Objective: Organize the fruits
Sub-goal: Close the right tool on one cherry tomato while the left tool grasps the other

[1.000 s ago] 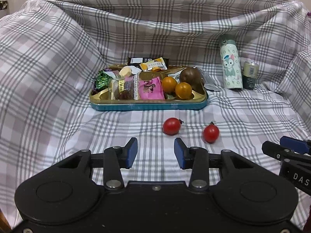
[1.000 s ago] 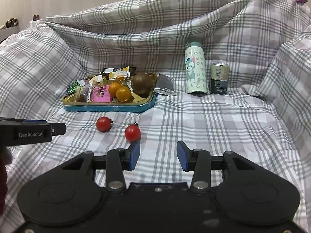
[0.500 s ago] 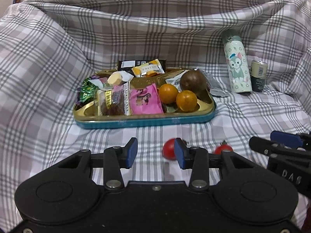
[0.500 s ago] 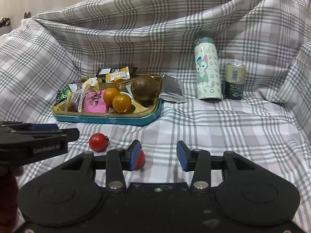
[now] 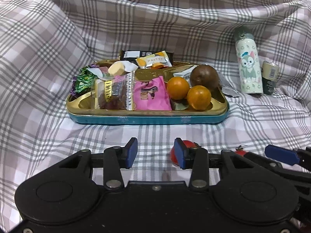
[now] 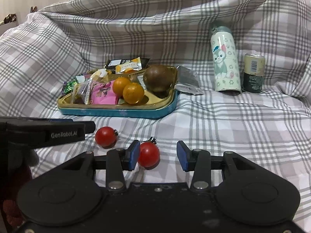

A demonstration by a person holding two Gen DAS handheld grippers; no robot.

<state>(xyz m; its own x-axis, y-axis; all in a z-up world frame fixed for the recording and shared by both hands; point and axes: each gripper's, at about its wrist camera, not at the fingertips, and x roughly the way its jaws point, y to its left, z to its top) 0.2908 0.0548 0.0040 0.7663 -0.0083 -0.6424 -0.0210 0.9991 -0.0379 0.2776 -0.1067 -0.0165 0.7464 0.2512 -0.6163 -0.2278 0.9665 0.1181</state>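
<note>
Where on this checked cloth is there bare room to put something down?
Free: the wide stretch right of the tray, in front of the bottle and can. Also left of the tray. Crowded: inside the tray, and around the two tomatoes.

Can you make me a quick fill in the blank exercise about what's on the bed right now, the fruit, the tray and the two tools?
1. The number of red cherry tomatoes lying on the plaid sheet is ____.
2. Both orange fruits sit inside the ____ with the teal rim.
3. The right tool is open, and a tomato lies beside its ____ finger.
4. The small can stands next to the cartoon-cat ____.

Missing words: two; tray; left; bottle
</note>
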